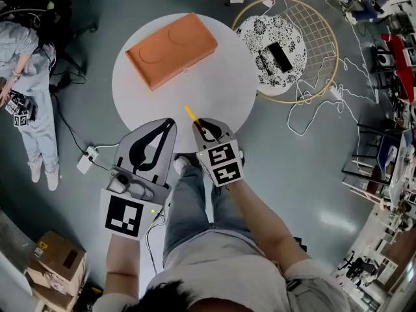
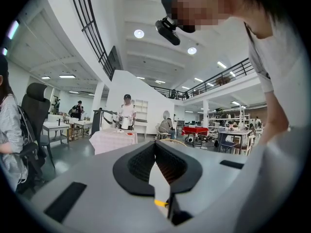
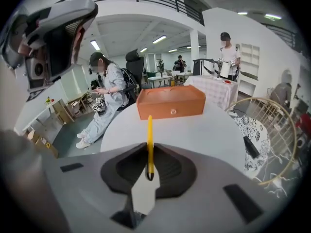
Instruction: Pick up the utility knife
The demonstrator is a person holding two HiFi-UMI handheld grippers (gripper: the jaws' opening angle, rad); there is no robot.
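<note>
The utility knife [image 1: 190, 114] is slim and yellow with a dark rear end. My right gripper [image 1: 198, 125] is shut on its rear half at the near edge of the round white table [image 1: 221, 90]. In the right gripper view the utility knife [image 3: 149, 142] sticks straight out from between the pads of my right gripper [image 3: 149, 152], above the table [image 3: 209, 130] and pointing toward the orange box [image 3: 171, 102]. My left gripper [image 1: 169, 123] is beside it on the left, jaws together and holding nothing. The left gripper view shows my left gripper [image 2: 155, 145] aimed up into the room.
An orange box [image 1: 171, 49] lies on the far left part of the table. Right of the table are a patterned stool [image 1: 276, 41] with a black object [image 1: 281, 56] on it, a wire hoop [image 1: 325, 25] and loose cables. A seated person [image 1: 29, 77] is at the left, and cardboard boxes [image 1: 55, 265] are lower left.
</note>
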